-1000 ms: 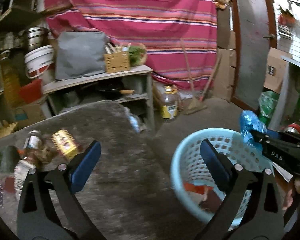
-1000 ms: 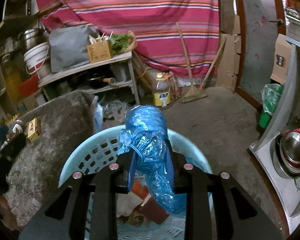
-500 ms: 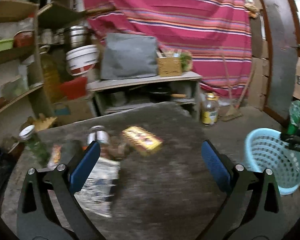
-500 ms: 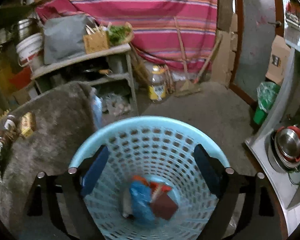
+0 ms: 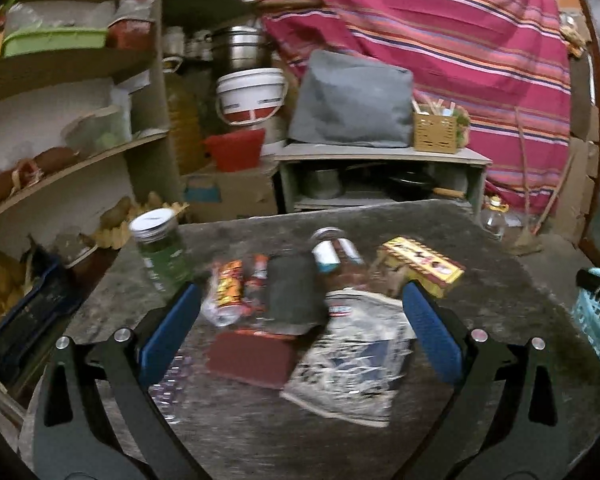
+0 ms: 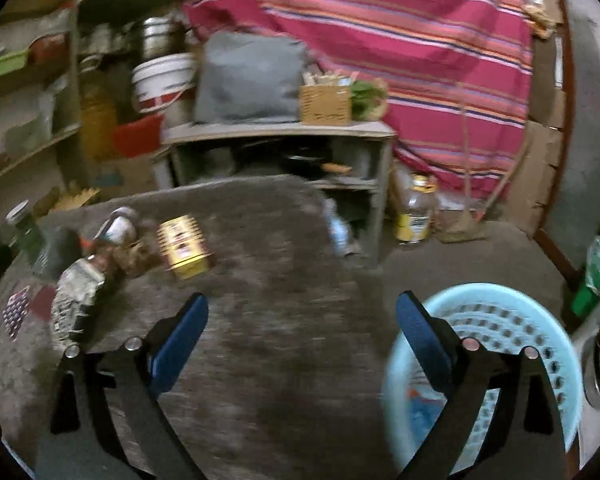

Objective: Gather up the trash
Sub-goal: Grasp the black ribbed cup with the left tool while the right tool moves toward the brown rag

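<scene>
Trash lies on a grey table (image 5: 500, 280): a crumpled newspaper (image 5: 356, 356), a dark red packet (image 5: 252, 356), an orange snack wrapper (image 5: 228, 288), a dark pouch (image 5: 292, 296), a can (image 5: 332, 252) and a yellow box (image 5: 422, 266). My left gripper (image 5: 298, 332) is open and empty just above this pile. My right gripper (image 6: 302, 340) is open and empty over the table (image 6: 268, 360), left of the light blue basket (image 6: 500, 320). The basket holds blue and red trash (image 6: 422, 412). The yellow box (image 6: 184, 246) and newspaper (image 6: 76, 300) show at the left.
A green jar (image 5: 160, 248) stands at the table's back left. Shelves (image 5: 60, 168) line the left wall. A low shelf unit (image 5: 380, 176) with a grey cushion (image 5: 352, 104) stands behind. An oil bottle (image 6: 414, 212) and broom are on the floor by the striped cloth (image 6: 400, 40).
My right gripper opened and dropped the blue plastic bag into the basket, then swung left toward the table. My left gripper swung left from the basket to over the trash pile.
</scene>
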`<act>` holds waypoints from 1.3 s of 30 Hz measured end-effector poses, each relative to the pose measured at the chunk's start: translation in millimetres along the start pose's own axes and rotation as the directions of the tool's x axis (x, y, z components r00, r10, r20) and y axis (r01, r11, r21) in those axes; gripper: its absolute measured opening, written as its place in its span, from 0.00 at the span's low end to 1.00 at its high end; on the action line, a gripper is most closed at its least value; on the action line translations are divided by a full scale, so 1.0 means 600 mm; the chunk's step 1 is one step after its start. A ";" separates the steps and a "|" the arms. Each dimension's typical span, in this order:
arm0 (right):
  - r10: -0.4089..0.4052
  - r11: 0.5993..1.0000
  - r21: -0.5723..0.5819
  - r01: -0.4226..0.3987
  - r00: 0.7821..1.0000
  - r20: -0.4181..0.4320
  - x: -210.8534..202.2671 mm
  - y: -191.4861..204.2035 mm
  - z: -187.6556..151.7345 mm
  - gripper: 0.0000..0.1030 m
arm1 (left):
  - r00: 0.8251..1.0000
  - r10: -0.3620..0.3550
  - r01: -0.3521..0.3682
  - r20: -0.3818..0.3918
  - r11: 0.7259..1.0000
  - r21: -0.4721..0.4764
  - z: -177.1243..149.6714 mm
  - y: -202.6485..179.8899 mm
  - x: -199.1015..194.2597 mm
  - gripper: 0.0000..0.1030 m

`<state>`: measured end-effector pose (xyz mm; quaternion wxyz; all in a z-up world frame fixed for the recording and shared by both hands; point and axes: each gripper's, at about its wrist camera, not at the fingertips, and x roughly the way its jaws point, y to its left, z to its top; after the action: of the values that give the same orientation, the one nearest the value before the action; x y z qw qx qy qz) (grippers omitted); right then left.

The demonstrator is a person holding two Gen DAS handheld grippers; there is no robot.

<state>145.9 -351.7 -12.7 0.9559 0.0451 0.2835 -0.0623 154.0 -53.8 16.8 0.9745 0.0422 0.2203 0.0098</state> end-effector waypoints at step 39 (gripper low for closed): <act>-0.005 0.999 -0.049 0.004 1.000 -0.015 0.136 0.146 0.048 0.96 | 0.983 0.026 -0.051 -0.182 0.989 -0.136 -0.017 0.185 0.139 0.95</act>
<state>241.9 -276.1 -28.5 0.9544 0.0214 0.2921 -0.0570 224.8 61.0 -18.5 0.9508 -0.0233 0.3053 0.0479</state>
